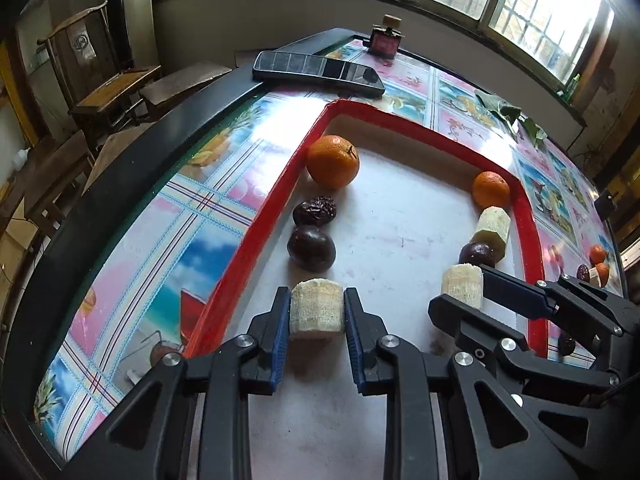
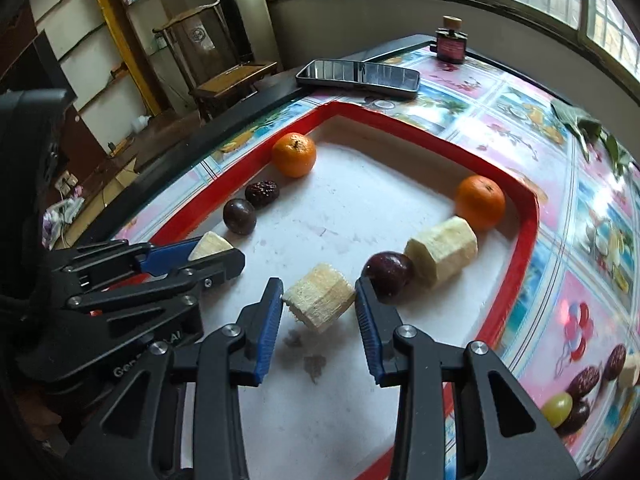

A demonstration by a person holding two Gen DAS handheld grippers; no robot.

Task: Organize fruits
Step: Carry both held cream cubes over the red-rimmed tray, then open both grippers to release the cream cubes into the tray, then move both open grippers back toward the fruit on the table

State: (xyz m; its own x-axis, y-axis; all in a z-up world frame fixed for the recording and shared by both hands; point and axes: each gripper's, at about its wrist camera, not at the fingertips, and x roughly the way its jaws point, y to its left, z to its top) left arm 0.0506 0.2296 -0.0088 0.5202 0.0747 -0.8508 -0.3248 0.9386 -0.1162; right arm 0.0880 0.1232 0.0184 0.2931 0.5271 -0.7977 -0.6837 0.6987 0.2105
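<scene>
Tray [image 1: 256,236], red rim and white floor, sits on the worktop [image 1: 224,184] with its patterned cloth. Left gripper [image 1: 317,312]: fingers clamped on a pale cut chunk [image 1: 317,307] at lower centre of the left wrist view, pads against both its sides. Above it along the tray's left edge, in a line: dark round fruit [image 1: 311,248], wrinkled red date [image 1: 314,211], large orange [image 1: 333,161]. Right gripper [image 2: 319,307]: fingers closed on a second pale chunk [image 2: 320,297] at centre of the right wrist view; the chunk looks lifted just clear of the tray floor, though the view does not settle this. Just right of it a dark plum-like fruit [image 2: 389,273], touching the right finger, then a longer pale peeled piece [image 2: 442,250] and a smaller orange [image 2: 480,202] near the tray's far right corner. Outside the tray, lower right of the right wrist view: loose dates and a green grape [image 2: 557,407]. A phone [image 2: 358,76] lies beyond the tray's far edge; a small bottle [image 2: 450,42] stands at upper right.
</scene>
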